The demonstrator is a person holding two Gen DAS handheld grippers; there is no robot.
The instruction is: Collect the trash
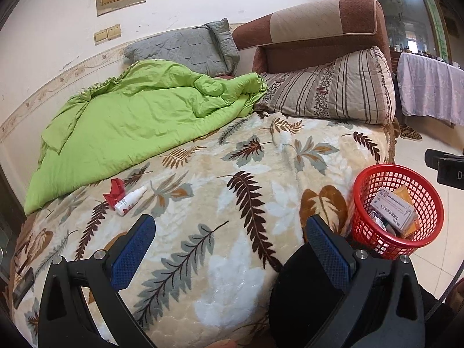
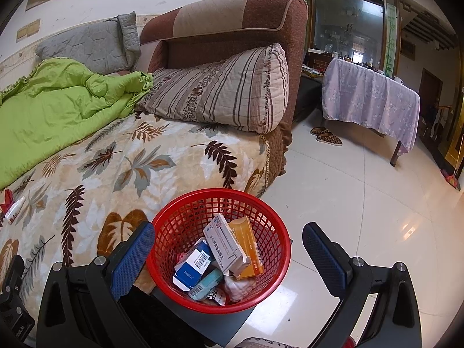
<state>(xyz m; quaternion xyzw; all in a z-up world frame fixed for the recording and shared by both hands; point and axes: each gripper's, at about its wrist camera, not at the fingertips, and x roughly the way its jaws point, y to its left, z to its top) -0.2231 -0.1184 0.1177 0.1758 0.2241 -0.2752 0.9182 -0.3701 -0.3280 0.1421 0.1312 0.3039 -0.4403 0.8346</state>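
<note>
A red mesh basket (image 2: 179, 232) stands beside the bed on a dark surface, holding several medicine boxes such as a white one (image 2: 224, 243) and an orange one (image 2: 246, 243). My right gripper (image 2: 229, 245) hangs open just above the basket, nothing between its fingers. My left gripper (image 1: 232, 240) is open over the leaf-patterned blanket (image 1: 232, 203), empty. On the blanket to its far left lie a red crumpled wrapper (image 1: 114, 191) and a small white spray bottle (image 1: 130, 201), touching each other. In the left wrist view the basket (image 1: 368, 185) sits to the right.
A green quilt (image 1: 130, 116), a grey pillow (image 1: 185, 49) and a striped pillow (image 1: 333, 87) lie at the head of the bed against a brown headboard (image 1: 319, 20). A cloth-covered table (image 2: 374, 98) and slippers (image 2: 326, 136) stand on the shiny tiled floor (image 2: 362, 203).
</note>
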